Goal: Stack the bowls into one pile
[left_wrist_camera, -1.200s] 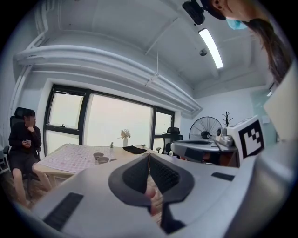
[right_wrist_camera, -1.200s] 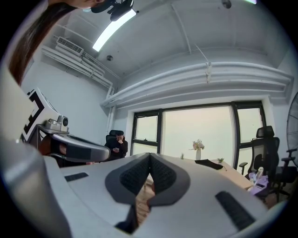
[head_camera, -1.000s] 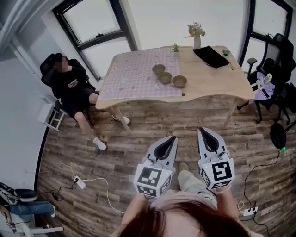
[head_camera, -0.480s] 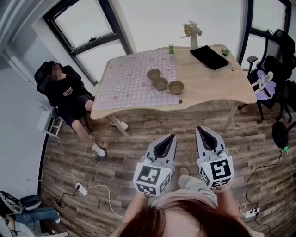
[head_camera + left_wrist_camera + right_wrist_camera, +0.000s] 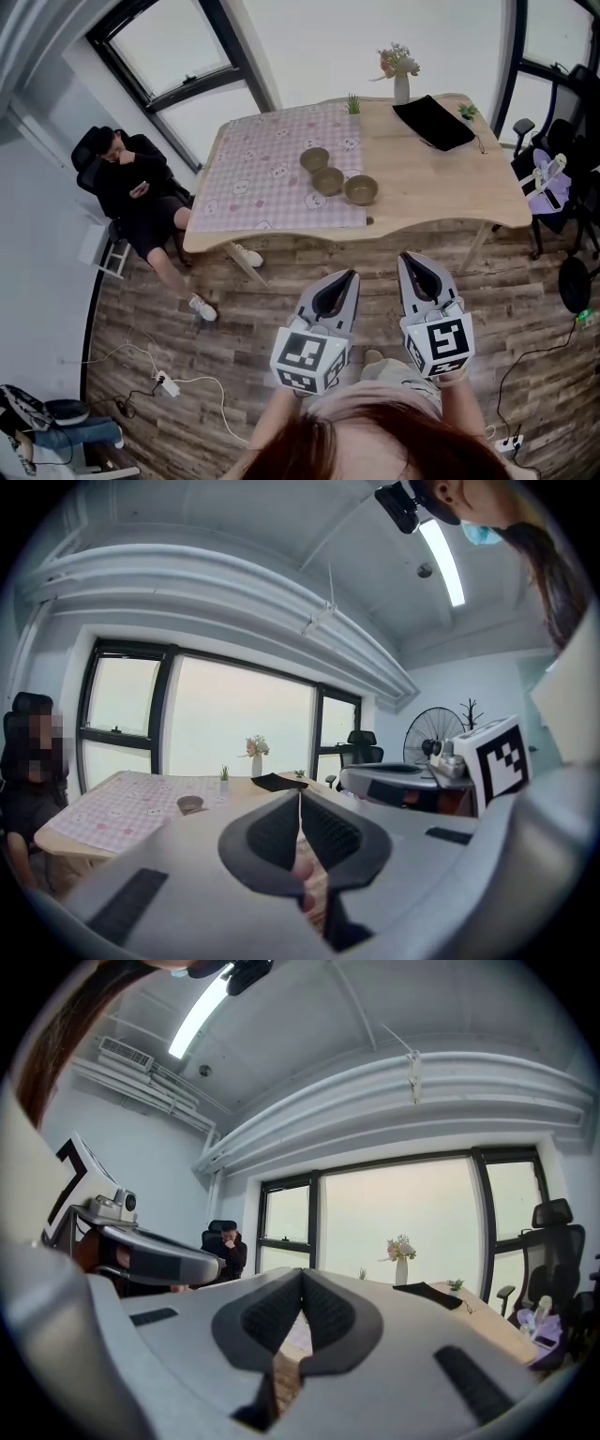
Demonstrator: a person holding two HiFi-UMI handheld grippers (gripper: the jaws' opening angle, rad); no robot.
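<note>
Three olive-brown bowls stand apart in a slanting row on the wooden table point(image 5: 450, 187): one at the back point(image 5: 314, 159), one in the middle point(image 5: 327, 180), one at the front right point(image 5: 361, 189). One bowl point(image 5: 190, 804) shows small in the left gripper view. Both grippers are held over the floor, well short of the table. My left gripper point(image 5: 353, 274) is shut with nothing in it, and so is my right gripper point(image 5: 404, 255).
A pink checked cloth point(image 5: 262, 173) covers the table's left half. A vase of flowers point(image 5: 400, 79), two small plants and a black mat point(image 5: 433, 120) sit at the back. A person sits in a chair point(image 5: 131, 187) at left. Office chairs point(image 5: 562, 159) stand at right; cables lie on the floor.
The table and bowls have shifted slightly in the head view as the head camera moved. Both grippers keep the same shut pose near the body.
</note>
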